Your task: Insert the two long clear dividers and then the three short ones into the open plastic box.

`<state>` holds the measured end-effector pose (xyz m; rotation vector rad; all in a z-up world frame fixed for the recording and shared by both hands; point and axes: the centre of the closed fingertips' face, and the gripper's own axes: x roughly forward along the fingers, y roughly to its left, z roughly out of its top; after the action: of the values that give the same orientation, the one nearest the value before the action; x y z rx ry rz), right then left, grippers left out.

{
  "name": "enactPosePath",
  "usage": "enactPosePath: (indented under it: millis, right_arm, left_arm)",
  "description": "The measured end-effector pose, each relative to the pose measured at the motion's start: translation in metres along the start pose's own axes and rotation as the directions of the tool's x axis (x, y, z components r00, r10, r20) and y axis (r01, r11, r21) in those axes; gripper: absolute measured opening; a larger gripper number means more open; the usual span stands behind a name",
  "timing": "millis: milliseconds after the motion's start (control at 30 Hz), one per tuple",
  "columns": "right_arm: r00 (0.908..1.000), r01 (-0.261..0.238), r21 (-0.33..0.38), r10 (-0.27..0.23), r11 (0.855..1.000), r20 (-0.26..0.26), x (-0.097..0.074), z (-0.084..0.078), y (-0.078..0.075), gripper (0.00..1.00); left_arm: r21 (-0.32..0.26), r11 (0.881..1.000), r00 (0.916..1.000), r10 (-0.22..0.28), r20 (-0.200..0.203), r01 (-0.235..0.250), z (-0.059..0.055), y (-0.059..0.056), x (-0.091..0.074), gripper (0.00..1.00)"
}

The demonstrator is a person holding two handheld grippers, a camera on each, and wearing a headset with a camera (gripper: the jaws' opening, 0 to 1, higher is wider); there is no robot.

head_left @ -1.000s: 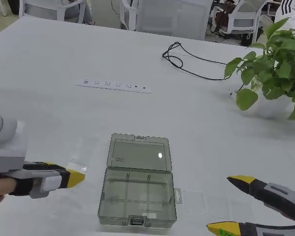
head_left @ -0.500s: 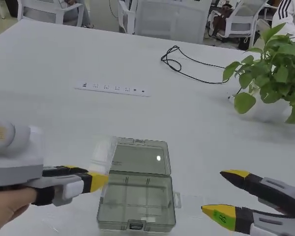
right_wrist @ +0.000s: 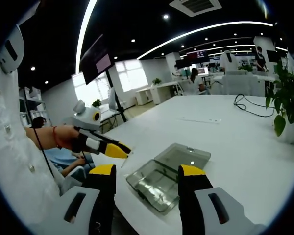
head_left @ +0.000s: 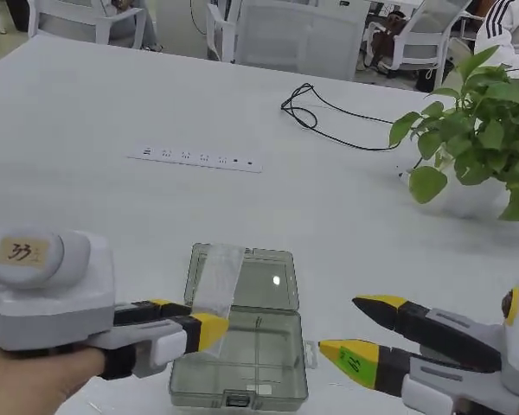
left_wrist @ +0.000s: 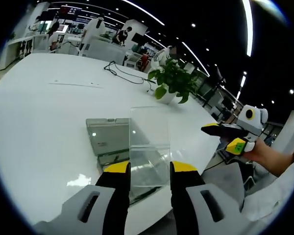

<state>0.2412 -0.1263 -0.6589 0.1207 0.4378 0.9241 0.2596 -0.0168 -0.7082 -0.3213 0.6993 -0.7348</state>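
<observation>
The open smoky plastic box (head_left: 242, 350) lies near the table's front edge with its lid (head_left: 246, 277) folded back; it also appears as the box (left_wrist: 108, 142) and the box (right_wrist: 169, 176). My left gripper (head_left: 203, 327) is shut on a clear divider (head_left: 216, 281), which stands upright over the box's left side. Between my jaws the clear divider (left_wrist: 149, 147) rises from the left gripper (left_wrist: 150, 167). My right gripper (head_left: 359, 328) hangs open just right of the box, holding nothing. Its own view shows the right gripper (right_wrist: 147, 170) wide open and the left gripper (right_wrist: 112, 149) beyond.
A white power strip (head_left: 195, 158) lies mid-table. A black cable (head_left: 329, 108) loops at the back, and a potted plant (head_left: 476, 121) stands at the right. Chairs (head_left: 277, 35) line the far edge.
My left gripper has come up from the table left of the box and moved right, carrying the clear divider over the box. The right gripper has shifted left toward the box.
</observation>
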Motion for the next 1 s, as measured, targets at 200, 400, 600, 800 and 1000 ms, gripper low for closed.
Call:
enactPosePath:
  millis: [200,400,600,800,1000]
  right_arm:
    - [0.9999,0.01,0.05,-0.01,0.999,0.011,0.009,-0.001,0.006,0.44]
    - [0.9997,0.023,0.098,-0.024,0.995,0.01,0.016,-0.003,0.01,0.38]
    - [0.9989,0.045,0.154,-0.047,0.987,0.007,0.023,-0.004,0.011,0.29]
    - [0.9982,0.059,0.178,-0.061,0.982,0.001,0.032,-0.006,0.013,0.26]
    - [0.9976,0.069,0.199,-0.069,0.978,-0.004,0.038,-0.007,0.013,0.21]
  left_arm:
    - [0.008,1.0,0.9998,-0.019,0.001,0.019,0.0,-0.01,0.004,0.3]
    - [0.026,0.999,0.9993,-0.036,-0.001,0.036,0.0,-0.018,0.008,0.3]
    - [0.04,0.998,0.9988,-0.048,0.0,0.048,-0.002,-0.026,0.012,0.3]
    - [0.061,0.996,0.9983,-0.059,-0.003,0.059,-0.002,-0.036,0.017,0.3]
    - [0.099,0.993,0.9975,-0.068,-0.016,0.069,-0.005,-0.044,0.02,0.3]
